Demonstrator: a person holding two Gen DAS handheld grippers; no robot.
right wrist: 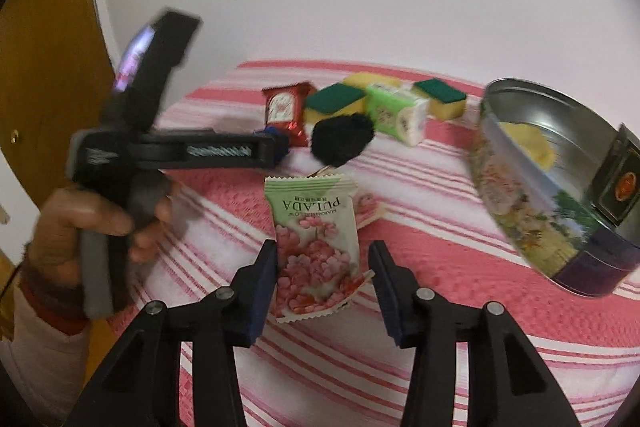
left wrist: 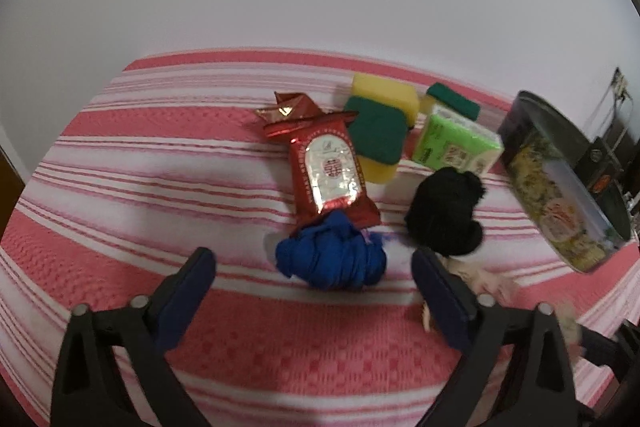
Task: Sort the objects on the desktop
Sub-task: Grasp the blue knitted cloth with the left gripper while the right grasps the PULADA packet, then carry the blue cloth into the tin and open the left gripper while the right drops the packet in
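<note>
Most of the sorting looks undone: nearly everything lies loose on the pink-and-white striped woven cloth [left wrist: 120, 163].

In the left wrist view, going left to right, the left gripper [left wrist: 314, 263] hangs with its jaws wide apart and nothing pressed between them. A crumpled blue cloth bundle [left wrist: 332, 259] sits just ahead of the gap, at twelve o'clock from it. Touching the bundle's far edge is a shiny red foil snack packet [left wrist: 328, 171], and at one o'clock from that lie a yellow sponge with a green scouring face [left wrist: 376, 135] and a second such sponge [left wrist: 454, 101]. Between them rests a lime-green pack of tissues [left wrist: 456, 143]. A fuzzy black knit item [left wrist: 444, 215] lies at two o'clock from the left gripper.

In the right wrist view, the right gripper [right wrist: 323, 279] has a pale green marshmallow sachet printed with pink blossoms [right wrist: 316, 239] between its jaws. The left pad appears to touch the sachet's edge, while a gap shows at the right pad, so I judge it not yet clamped. At two o'clock stands a round flower-printed metal tin [right wrist: 552, 195], lidless, with something pale yellow [right wrist: 528, 143] already inside; I cannot tell what. That seems the only item sorted, and the sachet is probably next.
</note>
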